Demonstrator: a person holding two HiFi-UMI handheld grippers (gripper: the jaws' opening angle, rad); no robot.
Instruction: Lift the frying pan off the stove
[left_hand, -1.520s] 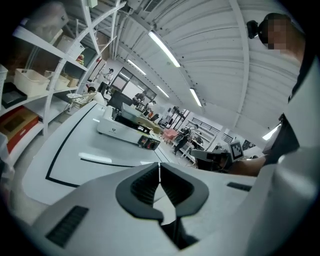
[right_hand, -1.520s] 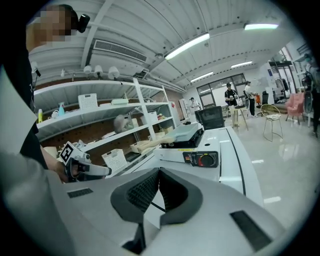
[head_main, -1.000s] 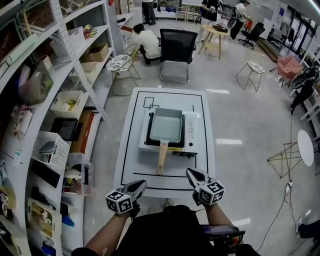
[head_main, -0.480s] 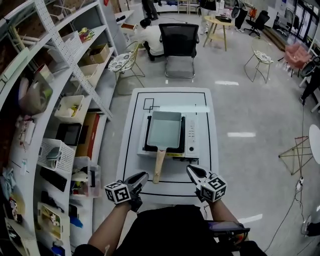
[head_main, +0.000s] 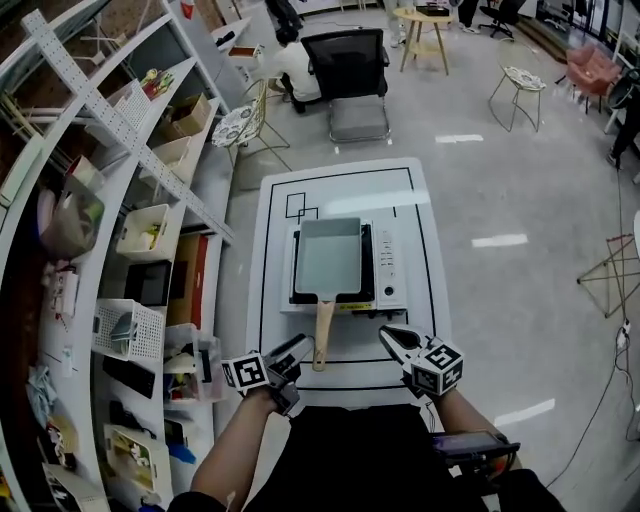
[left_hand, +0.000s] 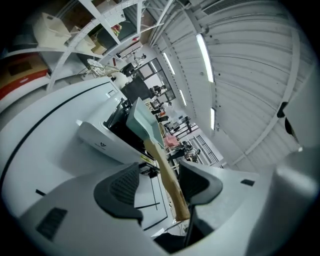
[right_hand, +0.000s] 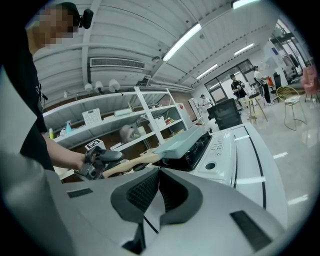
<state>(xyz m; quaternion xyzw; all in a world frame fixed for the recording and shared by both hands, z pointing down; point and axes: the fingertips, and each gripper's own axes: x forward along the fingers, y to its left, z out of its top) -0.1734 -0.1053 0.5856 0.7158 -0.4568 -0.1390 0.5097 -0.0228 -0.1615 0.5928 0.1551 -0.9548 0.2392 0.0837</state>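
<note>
The lift is not yet made. The rectangular pale-green frying pan (head_main: 328, 255) sits flat on the black burner bed of the white tabletop stove (head_main: 386, 268), which stands about mid-way along the white worktop (head_main: 340, 185) inside a black outline. Its long wooden handle (head_main: 323, 335) points toward the person, past the stove's front edge and over bare worktop.

The left tongs (left_hand: 157, 182) are spread wide with the handle's free end threaded between the 2 pads; the wood lies close to the right-hand pad, and no pinch is seen. The right tongs (right_hand: 159, 187) are closed on themselves with nothing held, and are kept to the right of the handle, over the near worktop, as the head view shows (head_main: 392, 338).

What is left, by this reading: the left tongs are to be closed on the wood, and the pan raised clear of the burner.

Room is judged ample. Nothing is seen above the pan, and bare worktop lies on both sides of the stove. The burner's raised surround is the 1 edge to be cleared first. White metal shelving (head_main: 150, 250) stands to the left, apart from the worktop. The near worktop edge lies just below both tongs.
</note>
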